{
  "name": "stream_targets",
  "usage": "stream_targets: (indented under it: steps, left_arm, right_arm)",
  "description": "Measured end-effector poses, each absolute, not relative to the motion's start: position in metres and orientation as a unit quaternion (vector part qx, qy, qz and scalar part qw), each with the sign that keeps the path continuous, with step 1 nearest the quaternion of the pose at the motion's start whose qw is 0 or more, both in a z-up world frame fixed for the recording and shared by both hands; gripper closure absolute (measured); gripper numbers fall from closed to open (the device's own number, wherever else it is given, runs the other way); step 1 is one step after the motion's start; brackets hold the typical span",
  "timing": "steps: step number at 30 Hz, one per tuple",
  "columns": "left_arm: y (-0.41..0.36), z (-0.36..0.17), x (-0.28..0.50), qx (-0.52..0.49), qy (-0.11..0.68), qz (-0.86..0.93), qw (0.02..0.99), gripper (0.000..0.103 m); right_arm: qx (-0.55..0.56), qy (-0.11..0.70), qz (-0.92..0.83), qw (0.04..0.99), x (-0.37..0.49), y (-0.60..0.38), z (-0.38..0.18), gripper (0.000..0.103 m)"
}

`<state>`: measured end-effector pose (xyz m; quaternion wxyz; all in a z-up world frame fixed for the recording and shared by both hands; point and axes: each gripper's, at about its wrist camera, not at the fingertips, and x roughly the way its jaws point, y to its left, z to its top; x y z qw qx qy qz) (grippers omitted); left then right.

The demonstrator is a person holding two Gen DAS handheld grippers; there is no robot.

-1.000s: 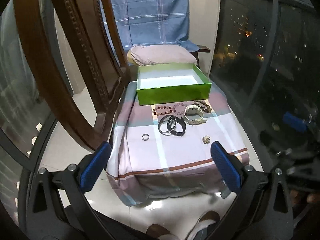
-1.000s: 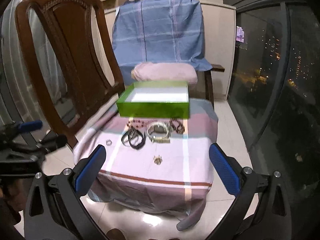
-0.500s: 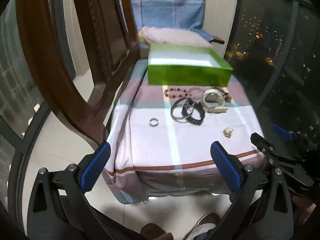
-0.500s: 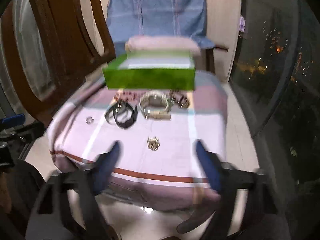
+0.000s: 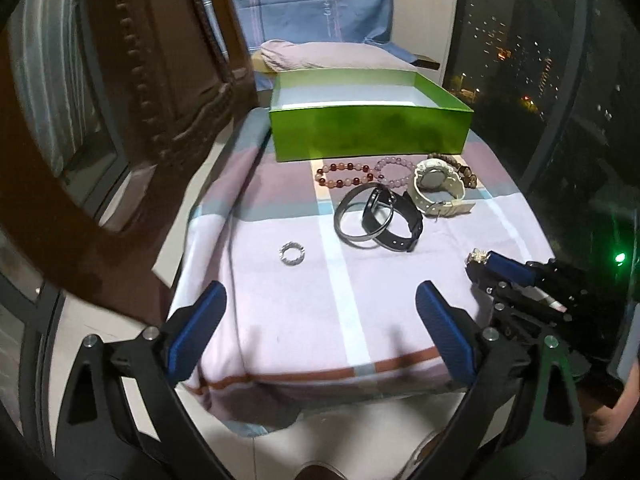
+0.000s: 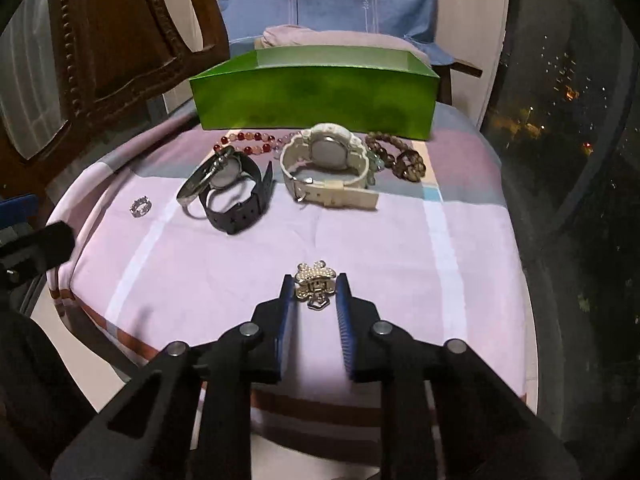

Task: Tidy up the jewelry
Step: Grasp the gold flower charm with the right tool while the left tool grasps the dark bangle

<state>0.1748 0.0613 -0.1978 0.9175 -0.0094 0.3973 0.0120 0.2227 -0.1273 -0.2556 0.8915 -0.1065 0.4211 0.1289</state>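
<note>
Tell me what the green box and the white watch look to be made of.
Green box: likely glossy cardboard, with thin straight walls, a soft sheen and a pale inside.
White watch: strap and case look like matte plastic or rubber, moulded and thick, with a small metal buckle; hard to tell which.

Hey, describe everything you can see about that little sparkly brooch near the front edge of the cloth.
The brooch is a small gold-toned piece set with pale pearl-like beads and tiny stones, with rounded lobes on top and a flower-like bit below. It lies flat on the pink checked cloth, apart from the watches and bracelets. The right gripper has just been closing its jaws, which now flank the brooch on both sides; whether the blue pads actually press it is unclear. It is not lifted.
</note>
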Motion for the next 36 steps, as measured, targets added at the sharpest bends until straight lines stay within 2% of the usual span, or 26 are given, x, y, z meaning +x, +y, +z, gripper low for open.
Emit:
stream_targets:
  steps: [1, 6, 10, 15, 17, 18, 19, 20, 22, 28, 36]
  left_arm:
    - [0.06, -0.198, 0.178, -0.008, 0.396, 0.006, 0.918, 0.016]
    - [0.046, -0.198, 0.195, 0.004, 0.38, -0.018, 0.925, 0.022]
    - [0.033, -0.202, 0.214, 0.015, 0.38, -0.031, 0.924, 0.033]
    - [0.024, -0.203, 0.238, 0.006, 0.382, -0.04, 0.923, 0.041]
    - [0.02, -0.205, 0.248, 0.009, 0.383, -0.042, 0.923, 0.048]
    - [0.018, -0.208, 0.254, 0.011, 0.389, -0.04, 0.92, 0.056]
    - [0.018, -0.211, 0.259, 0.01, 0.396, -0.04, 0.917, 0.07]
    - [0.018, -0.214, 0.263, 0.006, 0.404, -0.043, 0.914, 0.077]
    - [0.021, -0.221, 0.269, -0.006, 0.42, -0.05, 0.906, 0.098]
    - [0.033, -0.208, 0.259, -0.029, 0.402, -0.059, 0.913, 0.098]
    - [0.046, -0.144, 0.22, -0.052, 0.354, -0.064, 0.932, 0.098]
  right_arm:
    - [-0.102, 0.421, 0.131, 0.892, 0.224, -0.129, -0.255, 0.082]
    - [-0.082, 0.408, 0.138, 0.899, 0.22, -0.142, -0.245, 0.082]
    - [-0.068, 0.405, 0.143, 0.9, 0.217, -0.154, -0.236, 0.082]
    - [-0.063, 0.399, 0.142, 0.904, 0.212, -0.165, -0.227, 0.082]
    - [-0.06, 0.399, 0.14, 0.904, 0.212, -0.167, -0.226, 0.082]
    - [-0.059, 0.401, 0.139, 0.904, 0.213, -0.169, -0.226, 0.082]
    - [-0.057, 0.403, 0.139, 0.903, 0.214, -0.17, -0.227, 0.082]
    - [-0.056, 0.404, 0.138, 0.902, 0.215, -0.17, -0.227, 0.082]
    - [-0.056, 0.404, 0.137, 0.903, 0.216, -0.171, -0.227, 0.082]
    - [-0.053, 0.401, 0.139, 0.904, 0.216, -0.174, -0.222, 0.082]
    - [-0.049, 0.376, 0.15, 0.913, 0.204, -0.169, -0.192, 0.082]
